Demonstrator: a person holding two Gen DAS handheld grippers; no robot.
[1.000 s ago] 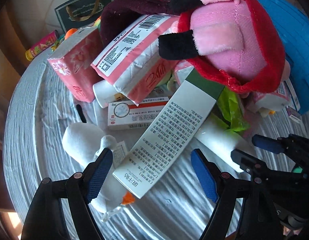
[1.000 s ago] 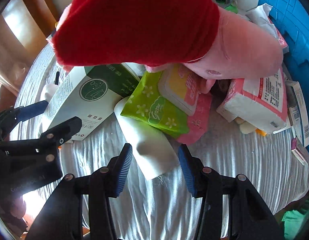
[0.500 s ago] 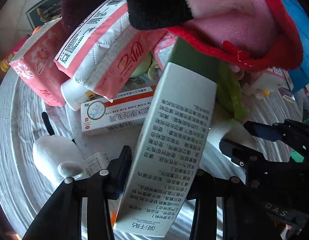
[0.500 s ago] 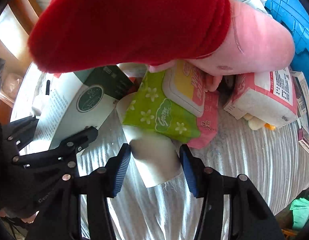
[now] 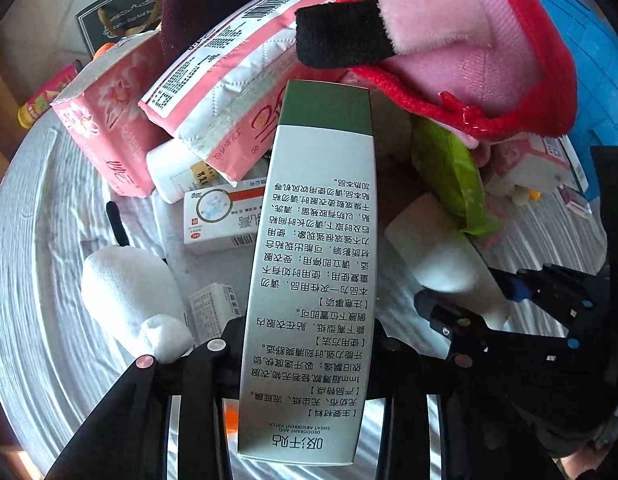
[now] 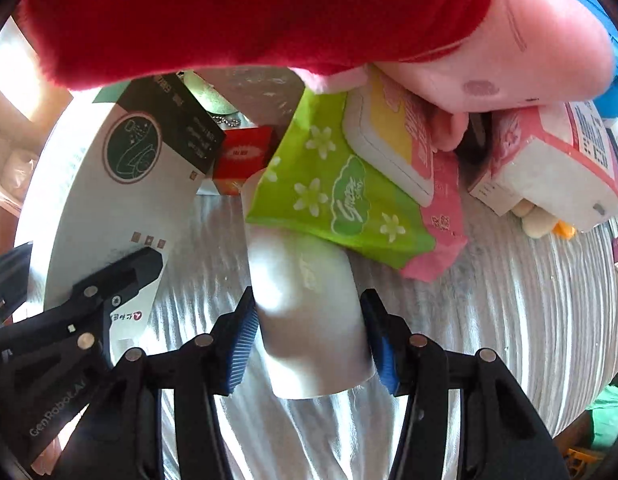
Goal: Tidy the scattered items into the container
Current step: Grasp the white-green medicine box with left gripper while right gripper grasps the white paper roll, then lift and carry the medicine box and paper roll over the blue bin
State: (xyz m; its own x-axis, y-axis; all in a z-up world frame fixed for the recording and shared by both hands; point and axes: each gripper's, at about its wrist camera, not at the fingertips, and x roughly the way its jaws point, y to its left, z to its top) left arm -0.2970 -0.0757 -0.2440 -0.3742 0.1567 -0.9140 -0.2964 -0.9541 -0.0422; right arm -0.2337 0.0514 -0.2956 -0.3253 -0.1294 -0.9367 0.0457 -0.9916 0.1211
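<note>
My left gripper (image 5: 309, 344) is shut on the near end of a long white box with a green end (image 5: 313, 248); the box juts forward toward the pile. In the right wrist view the same box (image 6: 109, 184) shows at the left with the left gripper's fingers (image 6: 125, 272) on it. My right gripper (image 6: 311, 336) is open and straddles a white tube (image 6: 305, 300) lying on the cloth; its blue pads flank the tube closely. The tube's far end lies under a green wipes pack (image 6: 329, 196). The blue container (image 5: 589, 40) stands at the far right.
A big red and pink plush toy (image 5: 469, 48) tops the pile, over pink tissue packs (image 5: 229, 92), a white bottle (image 5: 173, 168) and a medicine box (image 5: 217, 220). A white plush piece (image 5: 129, 292) lies at the left. More tissue packs (image 6: 549, 168) sit near the container.
The left gripper's jaws closed on the long box, which now points straight ahead. The right gripper sank lower around the white tube, which fills more of the gap between its pads.
</note>
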